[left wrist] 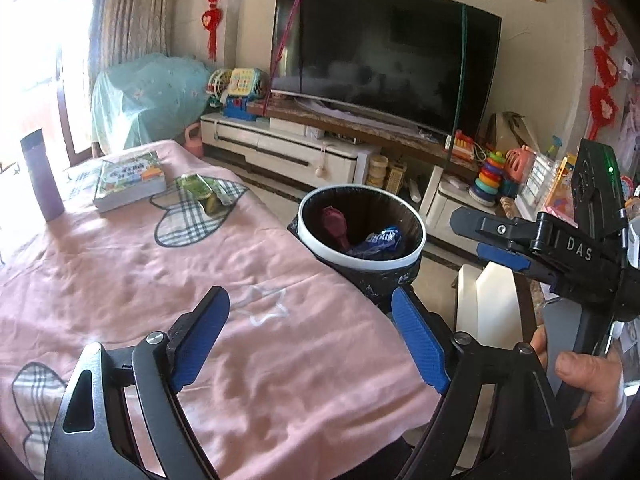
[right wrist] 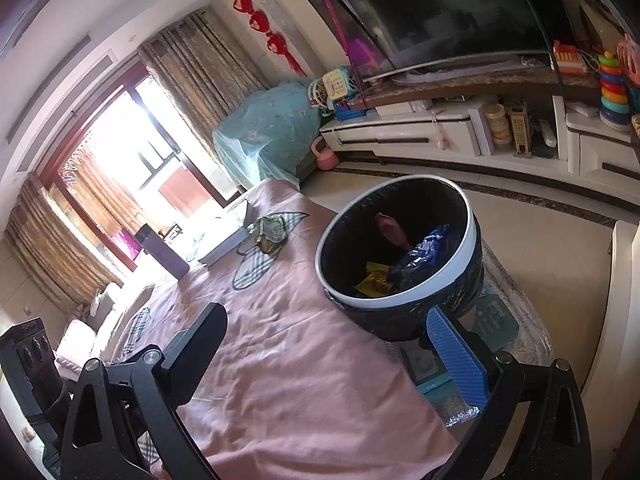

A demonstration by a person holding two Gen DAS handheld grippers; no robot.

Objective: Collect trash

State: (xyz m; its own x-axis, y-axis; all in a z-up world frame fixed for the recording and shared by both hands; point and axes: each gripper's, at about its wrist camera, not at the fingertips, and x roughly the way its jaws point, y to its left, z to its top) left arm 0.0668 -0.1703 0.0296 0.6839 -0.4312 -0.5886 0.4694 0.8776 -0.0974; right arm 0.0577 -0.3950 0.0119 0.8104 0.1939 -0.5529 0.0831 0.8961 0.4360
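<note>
A round bin [left wrist: 360,265] with a white rim and black liner stands at the far right edge of the pink-clothed table [left wrist: 120,280]. Inside lie a blue wrapper [left wrist: 380,242] and a dark red item [left wrist: 336,224]; the right wrist view adds a yellow wrapper [right wrist: 374,280]. A crumpled green wrapper [left wrist: 204,194] lies on the cloth beyond, beside a book. My left gripper [left wrist: 312,340] hovers open over the cloth, short of the bin, with nothing between its pads. My right gripper [right wrist: 328,352] is open and empty too, close to the bin [right wrist: 476,236], its right finger by the bin's base.
A book [left wrist: 128,180] and a purple bottle [left wrist: 42,176] stand at the table's far left. Behind are a TV [left wrist: 380,60], a low white cabinet [left wrist: 280,152] and toys [left wrist: 492,176]. A hand [left wrist: 580,380] holds the right gripper [left wrist: 468,232] at the right edge.
</note>
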